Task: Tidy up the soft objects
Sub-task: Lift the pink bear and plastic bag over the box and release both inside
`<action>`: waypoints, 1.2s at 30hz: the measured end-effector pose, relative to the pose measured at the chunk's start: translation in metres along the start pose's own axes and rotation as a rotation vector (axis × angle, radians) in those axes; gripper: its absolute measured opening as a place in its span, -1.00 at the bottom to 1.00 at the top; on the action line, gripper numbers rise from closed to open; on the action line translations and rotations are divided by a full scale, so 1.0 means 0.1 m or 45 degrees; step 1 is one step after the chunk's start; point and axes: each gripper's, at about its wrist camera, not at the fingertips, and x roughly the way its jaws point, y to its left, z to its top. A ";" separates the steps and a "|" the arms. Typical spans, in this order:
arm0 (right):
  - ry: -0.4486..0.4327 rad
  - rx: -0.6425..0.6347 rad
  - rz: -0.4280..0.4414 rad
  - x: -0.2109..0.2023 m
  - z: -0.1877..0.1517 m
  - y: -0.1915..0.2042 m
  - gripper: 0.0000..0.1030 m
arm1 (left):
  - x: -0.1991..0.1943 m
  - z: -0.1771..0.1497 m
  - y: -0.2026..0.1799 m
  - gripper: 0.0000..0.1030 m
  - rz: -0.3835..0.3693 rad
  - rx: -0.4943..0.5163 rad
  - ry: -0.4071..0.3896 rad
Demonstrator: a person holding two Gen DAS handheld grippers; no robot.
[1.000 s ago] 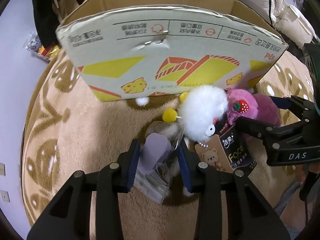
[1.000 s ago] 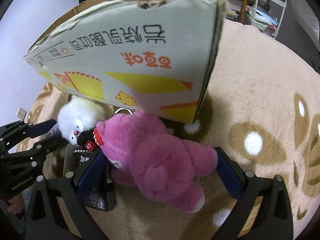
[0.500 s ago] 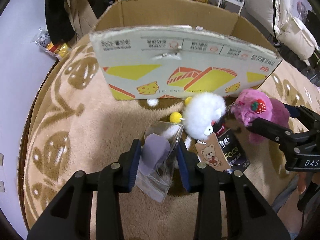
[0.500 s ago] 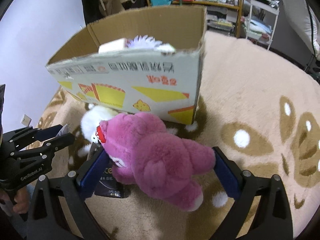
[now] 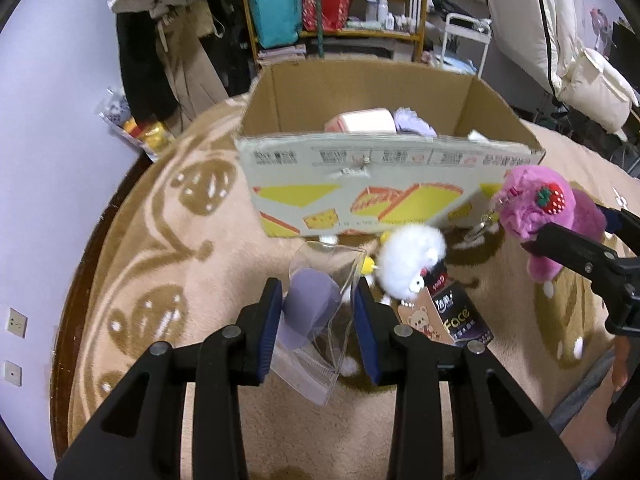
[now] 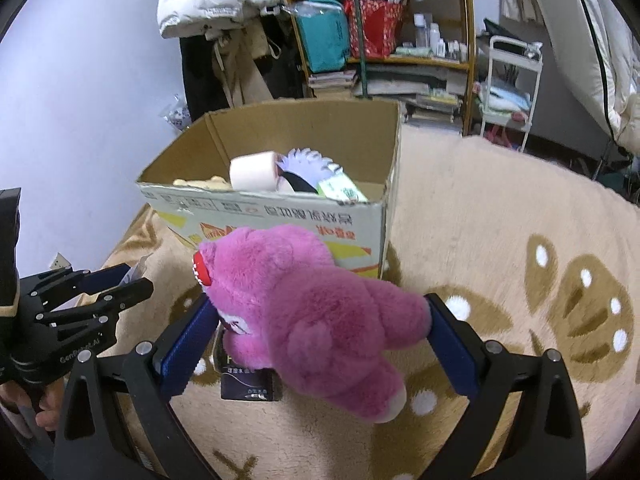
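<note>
Pink plush bear (image 6: 316, 312) is clamped between the blue pads of the right gripper (image 6: 320, 332), lifted clear of the beige patterned rug (image 6: 500, 248). Its head points left, its feet hang down toward the near right. In the left wrist view the same bear sits at the right edge, with a red strawberry patch on its head and a small metal clasp dangling from it.

Left gripper (image 5: 316, 320): jaws clenched on a clear plastic case (image 5: 320, 320) with a lilac soft piece inside. The case tilts, its near end hanging below the pads.

Cardboard box (image 5: 380, 184) stands open-topped on the rug, far of both grippers, its printed yellow-and-red wall facing the cameras. Inside it: a pale pink roll (image 6: 254, 172), a lilac ruffled item and a green-and-white packet; other contents are partly hidden.

On the rug just near the box wall lies a white fluffy toy (image 5: 412, 260), with a yellow pompom beside it. A bear-print card tag (image 5: 424, 316) and a dark tissue pack (image 5: 464, 316) lie touching it on the near right.

Shelving, hung coats and a white trolley stand far behind.
</note>
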 end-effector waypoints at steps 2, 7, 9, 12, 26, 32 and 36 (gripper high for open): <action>-0.026 -0.004 0.004 -0.05 0.01 0.02 1.00 | -0.07 0.02 0.02 -0.34 0.013 -0.012 -0.045; -0.090 -0.020 -0.006 -0.17 0.07 0.06 1.00 | -0.27 0.10 0.10 -0.34 0.063 -0.046 -0.180; -0.119 -0.025 -0.011 -0.22 0.09 0.07 1.00 | -0.35 0.13 0.12 -0.34 0.090 -0.054 -0.235; -0.168 -0.032 -0.020 -0.30 0.13 0.08 1.00 | -0.45 0.20 0.16 -0.34 0.126 -0.065 -0.314; -0.297 -0.025 -0.003 -0.35 0.47 0.04 1.00 | -0.53 0.66 0.18 -0.34 0.132 -0.027 -0.480; -0.314 -0.017 0.000 -0.22 0.63 0.00 1.00 | -0.39 0.85 0.11 -0.34 0.120 0.011 -0.514; -0.325 -0.027 -0.009 -0.12 0.74 0.00 1.00 | -0.20 0.91 0.09 -0.33 0.114 -0.008 -0.505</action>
